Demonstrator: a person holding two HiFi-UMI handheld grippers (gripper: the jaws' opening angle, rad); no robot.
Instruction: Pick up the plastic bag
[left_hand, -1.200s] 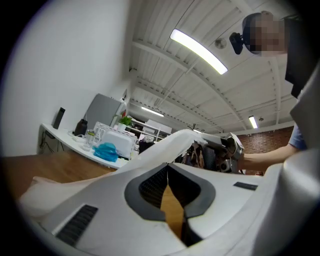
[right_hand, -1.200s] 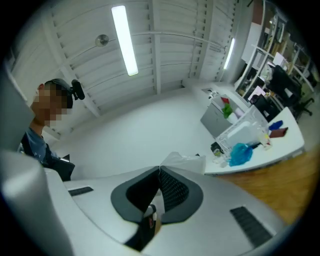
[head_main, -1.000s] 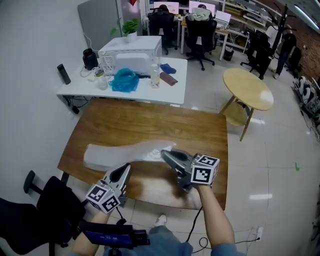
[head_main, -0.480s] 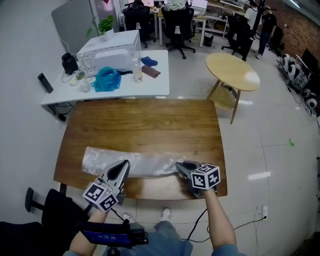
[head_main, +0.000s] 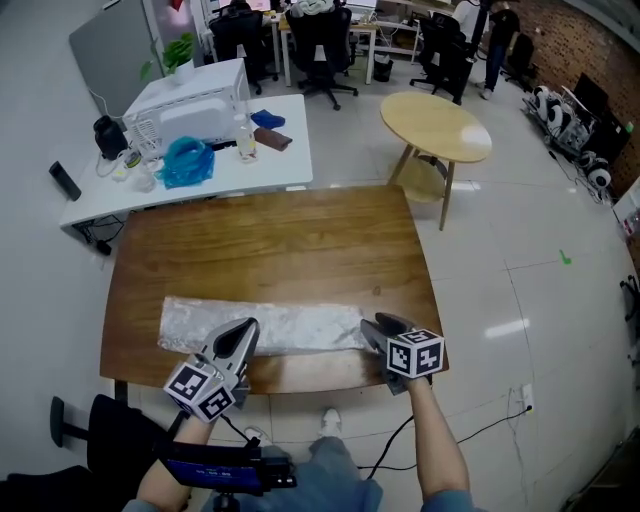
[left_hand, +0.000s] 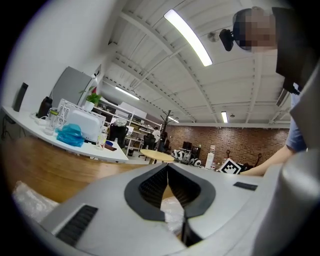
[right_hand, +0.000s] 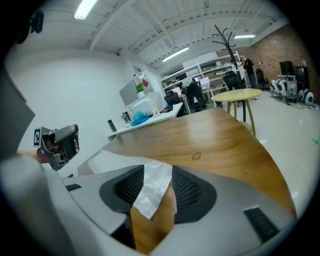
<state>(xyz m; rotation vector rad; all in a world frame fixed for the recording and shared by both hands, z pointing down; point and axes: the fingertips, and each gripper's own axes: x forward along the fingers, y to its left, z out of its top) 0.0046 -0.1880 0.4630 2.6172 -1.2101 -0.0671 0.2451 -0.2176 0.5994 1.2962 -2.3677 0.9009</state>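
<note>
A long wooden table (head_main: 270, 235) fills the middle of the floor. Behind it a white desk (head_main: 285, 165) bears a white appliance (head_main: 190, 108) (probably a microwave), with a crumpled blue bag (head_main: 186, 162) just in front of it and a clear bottle (head_main: 245, 142) beside. A round pale table (head_main: 435, 125) stands to the right, with black office chairs (head_main: 320, 35) beyond.

Bright, even light — fisheye-warped edges

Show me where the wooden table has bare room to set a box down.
The wooden table is bare across its far half, from the plastic bag back to the edge facing the white desk. The near strip is taken by the bag. The white desk is crowded around its microwave; the round table has a bare top.
</note>
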